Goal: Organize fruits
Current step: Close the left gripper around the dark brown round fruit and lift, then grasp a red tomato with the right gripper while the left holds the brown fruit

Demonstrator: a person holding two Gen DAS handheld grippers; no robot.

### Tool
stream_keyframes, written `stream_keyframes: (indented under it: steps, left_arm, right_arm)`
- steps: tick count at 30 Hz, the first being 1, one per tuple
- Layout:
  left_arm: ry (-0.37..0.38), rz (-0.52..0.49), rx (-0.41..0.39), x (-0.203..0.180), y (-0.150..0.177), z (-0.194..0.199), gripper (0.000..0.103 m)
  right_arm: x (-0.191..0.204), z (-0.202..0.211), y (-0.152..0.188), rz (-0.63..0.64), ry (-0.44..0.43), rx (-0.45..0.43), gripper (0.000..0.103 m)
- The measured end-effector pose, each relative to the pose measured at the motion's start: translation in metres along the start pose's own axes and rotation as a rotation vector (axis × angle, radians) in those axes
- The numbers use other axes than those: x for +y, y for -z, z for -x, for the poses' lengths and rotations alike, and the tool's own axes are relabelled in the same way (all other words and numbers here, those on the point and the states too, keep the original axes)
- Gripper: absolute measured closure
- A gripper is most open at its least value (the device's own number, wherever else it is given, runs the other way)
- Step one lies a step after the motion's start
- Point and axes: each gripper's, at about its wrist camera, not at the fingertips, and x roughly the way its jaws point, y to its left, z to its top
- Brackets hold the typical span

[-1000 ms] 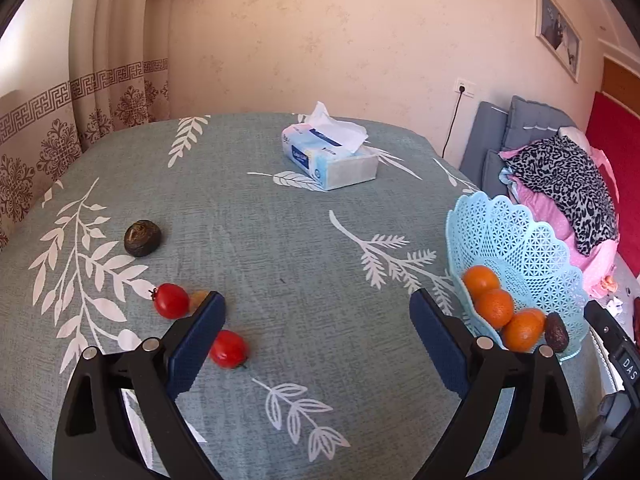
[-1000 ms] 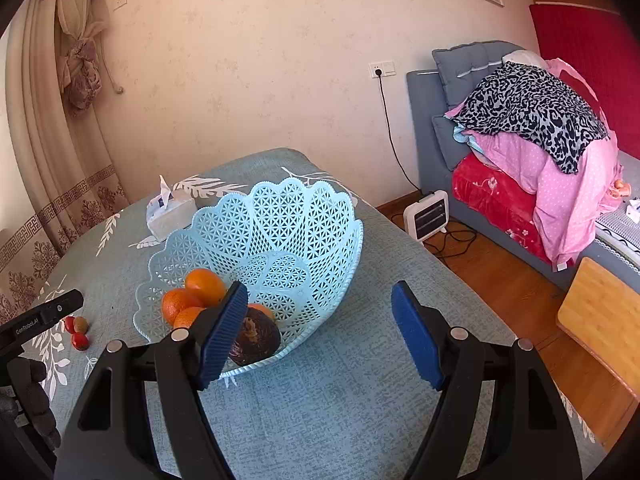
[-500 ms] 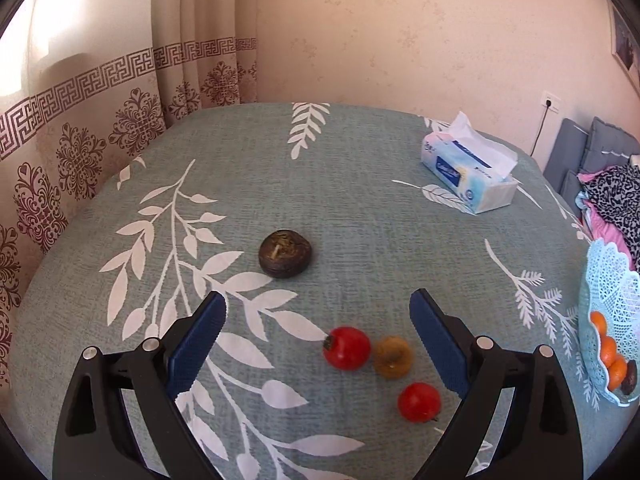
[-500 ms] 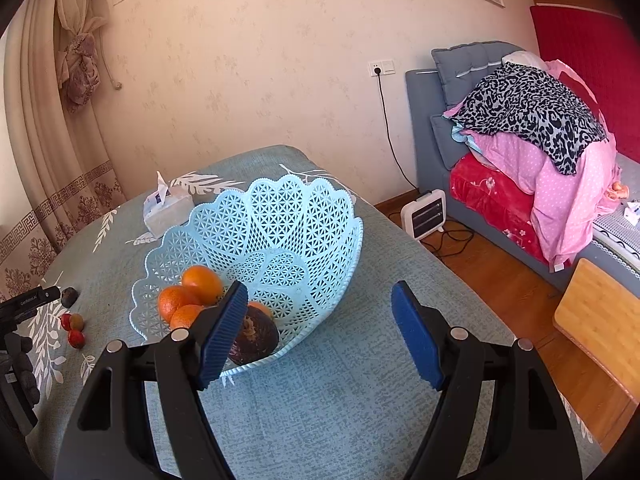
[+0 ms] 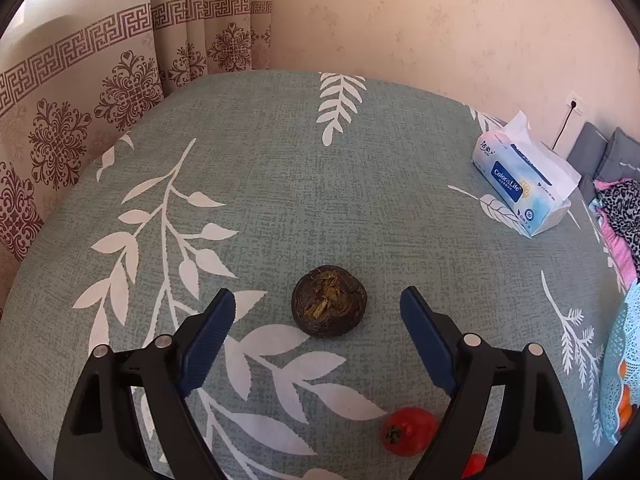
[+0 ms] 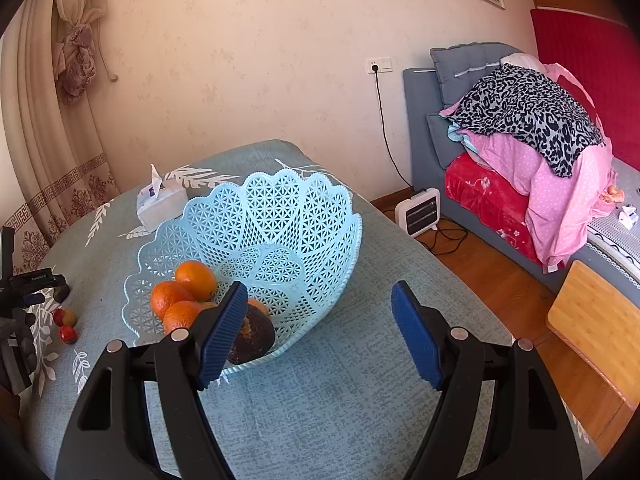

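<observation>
Just right of the left claw [image 5: 316, 302], one red fruit [image 5: 474, 465] is mostly hidden behind its right finger and cut by the bottom edge. Far right, the blue basket [image 5: 624, 360] is cropped. Behind the right claw's [image 6: 318, 320] left finger, a dark fruit [image 6: 256, 338] is half covered.

Leaf-print table [image 5: 280, 168]: fruit basket [image 6: 280, 216], tissue pack [image 5: 524, 184].

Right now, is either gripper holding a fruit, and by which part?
Nothing is held. The left gripper is open around the dark fruit, fingers apart from it. The right gripper is open, empty.
</observation>
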Motion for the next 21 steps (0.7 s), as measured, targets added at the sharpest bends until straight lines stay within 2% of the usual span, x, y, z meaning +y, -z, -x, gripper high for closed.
stream_keyframes:
  steps: [3, 6, 8, 13, 19, 21]
  left_arm:
    - [0.009, 0.005, 0.022, -0.002, 0.0, -0.01, 0.03]
    - [-0.004, 0.003, 0.023, -0.003, 0.004, -0.015, 0.044]
    - [0.0, -0.001, 0.013, -0.002, 0.005, -0.014, 0.061]
    - [0.029, 0.02, -0.014, 0.002, 0.009, 0.001, 0.061]
    - [0.047, 0.004, -0.107, -0.001, 0.008, 0.038, 0.061]
    - [0.061, 0.014, -0.134, 0.003, 0.006, 0.051, 0.061]
  right_arm:
    - [0.001, 0.0, 0.0, 0.0, 0.0, 0.0, 0.027]
    - [0.001, -0.001, 0.0, 0.002, 0.003, 0.001, 0.027]
    - [0.0, 0.0, 0.001, 0.006, 0.006, 0.002, 0.027]
    - [0.001, 0.0, 0.002, 0.016, 0.018, 0.0, 0.027]
    - [0.009, 0.003, 0.003, 0.048, 0.047, -0.018, 0.027]
    - [0.016, 0.007, 0.002, 0.078, 0.085, -0.034, 0.027]
